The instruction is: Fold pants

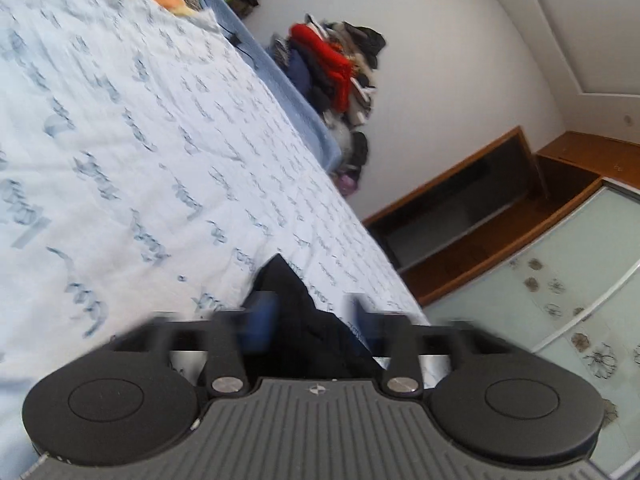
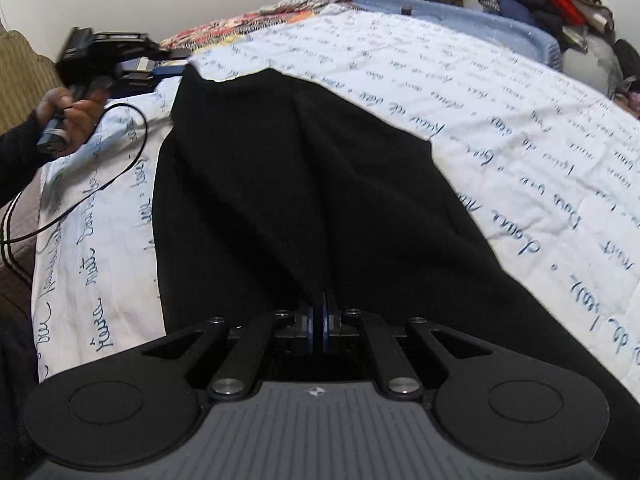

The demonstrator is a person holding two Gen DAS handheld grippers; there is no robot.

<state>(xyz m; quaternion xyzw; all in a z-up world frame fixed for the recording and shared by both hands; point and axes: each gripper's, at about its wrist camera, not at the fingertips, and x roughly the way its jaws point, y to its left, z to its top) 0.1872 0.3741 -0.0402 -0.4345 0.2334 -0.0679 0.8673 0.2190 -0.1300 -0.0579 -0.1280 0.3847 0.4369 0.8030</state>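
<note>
While black pants point(image 2: 304, 184) cover bed | right tool point(image 2: 319, 320) clamps pants | left tool point(image 1: 308, 312) wide, unclamped.

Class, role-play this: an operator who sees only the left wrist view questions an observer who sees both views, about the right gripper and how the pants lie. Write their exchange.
Operator: I see only a dark cloth corner between my fingers. What is the right gripper doing?
Observer: The right gripper has its fingers closed on a gathered edge of the black fabric pants, at the end nearest its camera.
Operator: How do the pants lie?
Observer: They stretch away from it across the white script-printed bedsheet, flat but wrinkled, up to the far corner at the left gripper.
</note>
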